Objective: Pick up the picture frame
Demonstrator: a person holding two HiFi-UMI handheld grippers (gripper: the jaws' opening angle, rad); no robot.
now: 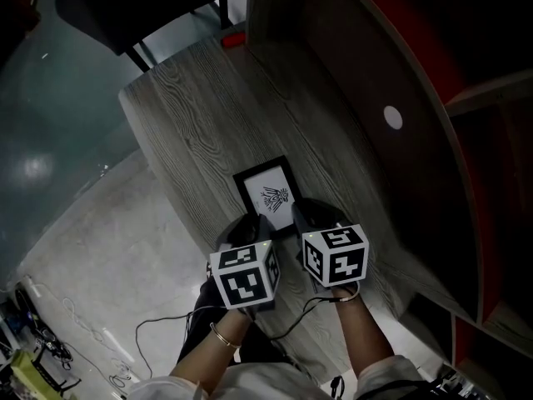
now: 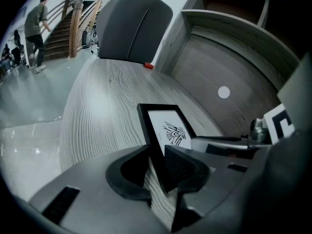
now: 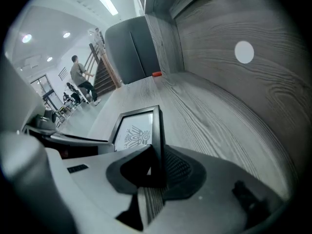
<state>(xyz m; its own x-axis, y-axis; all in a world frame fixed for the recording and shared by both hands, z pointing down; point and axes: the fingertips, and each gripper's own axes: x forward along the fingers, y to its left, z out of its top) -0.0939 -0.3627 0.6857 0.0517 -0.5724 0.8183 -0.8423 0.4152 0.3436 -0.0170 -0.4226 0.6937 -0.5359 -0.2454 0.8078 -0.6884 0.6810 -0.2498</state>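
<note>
**While Both Grippers Straddle the Frame: Grip Condition and Orientation**

Because the picture frame [image 2: 168, 130] is taken by its two long side rails, one gripper is set on each rail.

1. The fingers [image 2: 183, 167] of my left gripper [image 2: 158, 168] are spread, with the frame's left rail between them. The inner finger sits at the rail on the glass side. The outer finger stands apart from the rail, and a strip of surface shows in the gap. I judge this side as not yet gripping.
2. The fingers [image 3: 179, 169] of my right gripper [image 3: 157, 168] are closed onto the right rail. As far as the right gripper view shows, one pad bears on each face of the rail, so this side pinches the frame.
3. Both grippers point steeply down and hold the near ends of the rails. My judgement is that a grip on each side keeps the frame from swinging on the lift.

The frame rests near the front edge of the grey wood-grain surface [image 1: 200, 107], directly ahead of me and well apart from the curved back wall [image 1: 350, 82]. Its long axis runs away from me. The short bottom edge is nearest me, and the emblem [image 1: 276, 197] on the print reads upright from my side. I cannot tell whether the frame lies flat or leans on a back stand.
</note>
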